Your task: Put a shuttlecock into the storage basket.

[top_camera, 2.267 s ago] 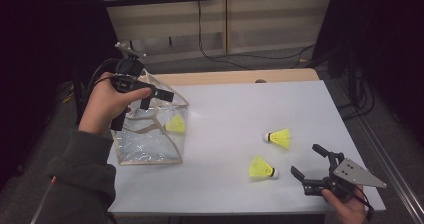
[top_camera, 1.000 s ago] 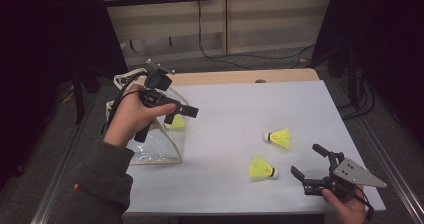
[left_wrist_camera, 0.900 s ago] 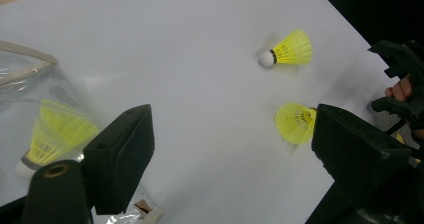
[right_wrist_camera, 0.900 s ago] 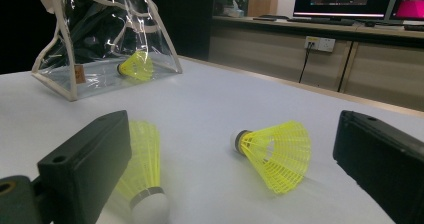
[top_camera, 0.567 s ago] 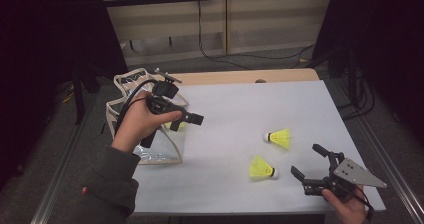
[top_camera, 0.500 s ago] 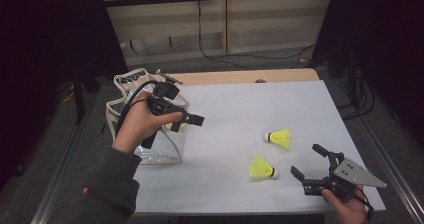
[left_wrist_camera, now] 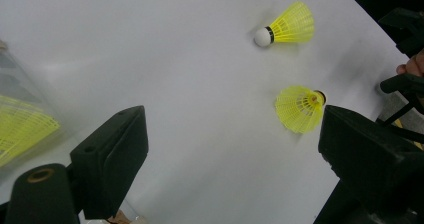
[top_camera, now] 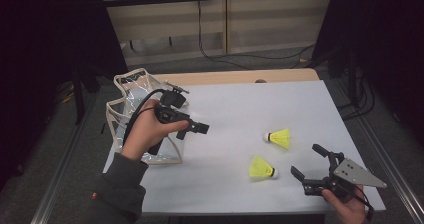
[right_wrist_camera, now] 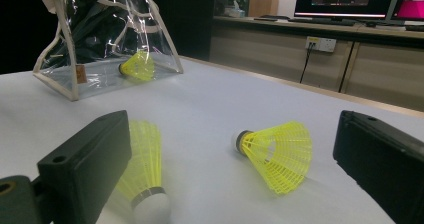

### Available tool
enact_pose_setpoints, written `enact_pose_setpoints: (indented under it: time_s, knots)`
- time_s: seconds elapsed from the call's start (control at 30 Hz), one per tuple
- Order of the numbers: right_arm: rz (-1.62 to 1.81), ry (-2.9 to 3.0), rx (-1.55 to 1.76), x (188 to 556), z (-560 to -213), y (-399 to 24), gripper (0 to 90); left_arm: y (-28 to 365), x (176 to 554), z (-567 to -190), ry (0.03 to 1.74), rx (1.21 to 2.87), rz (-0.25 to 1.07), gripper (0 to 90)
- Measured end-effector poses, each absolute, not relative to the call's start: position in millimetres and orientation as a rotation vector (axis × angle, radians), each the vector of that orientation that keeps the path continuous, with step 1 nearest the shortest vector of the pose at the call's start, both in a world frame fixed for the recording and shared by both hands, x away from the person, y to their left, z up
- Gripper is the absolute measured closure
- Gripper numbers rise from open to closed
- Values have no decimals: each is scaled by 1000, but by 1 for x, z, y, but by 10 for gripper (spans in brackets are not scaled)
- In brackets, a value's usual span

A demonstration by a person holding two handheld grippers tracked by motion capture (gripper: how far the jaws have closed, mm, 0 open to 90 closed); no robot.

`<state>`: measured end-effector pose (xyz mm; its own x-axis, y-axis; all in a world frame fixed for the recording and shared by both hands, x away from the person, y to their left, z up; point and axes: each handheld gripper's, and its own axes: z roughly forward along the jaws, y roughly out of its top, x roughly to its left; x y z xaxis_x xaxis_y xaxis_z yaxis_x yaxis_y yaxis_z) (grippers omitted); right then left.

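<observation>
1. The landmark is the clear bag point(top_camera: 131, 115), standing at the left edge of the white desk point(top_camera: 240, 104). One yellow shuttlecock point(right_wrist_camera: 137, 65) already lies inside it.
2. The left gripper point(top_camera: 195, 128) hangs just beside the bag's front face, on the side away from the edge. Its jaws have just been opening and now stand spread, with nothing between them.
3. Two loose shuttlecocks lie well apart from the bag, across the desk. The farther shuttlecock point(top_camera: 278, 137) lies on its side, cork pointing back toward the bag. The nearer shuttlecock point(top_camera: 262, 168) also lies on its side, cork pointing away from the bag.
4. The right gripper point(top_camera: 310, 170) sits beyond both, farthest from the bag, jaws spread and empty.
5. The relation that matters: the nearer shuttlecock lies just beside the right jaws, between them and the bag, so the right hand is plainly closer. The left jaws point toward it across open desk.
6. My judgement: the right hand takes it next, closing across the skirt.
</observation>
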<state>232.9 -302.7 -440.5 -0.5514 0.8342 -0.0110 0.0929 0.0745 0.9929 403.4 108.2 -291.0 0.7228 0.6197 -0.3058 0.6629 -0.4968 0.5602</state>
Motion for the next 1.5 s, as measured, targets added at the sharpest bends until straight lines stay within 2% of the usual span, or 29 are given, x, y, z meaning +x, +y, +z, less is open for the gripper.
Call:
enact_pose_setpoints:
  time_s: [1.5]
  knots:
    - [1530, 1741, 917, 233, -440, -302, 19, 78, 383, -336, 890, 2289, -125, 89]
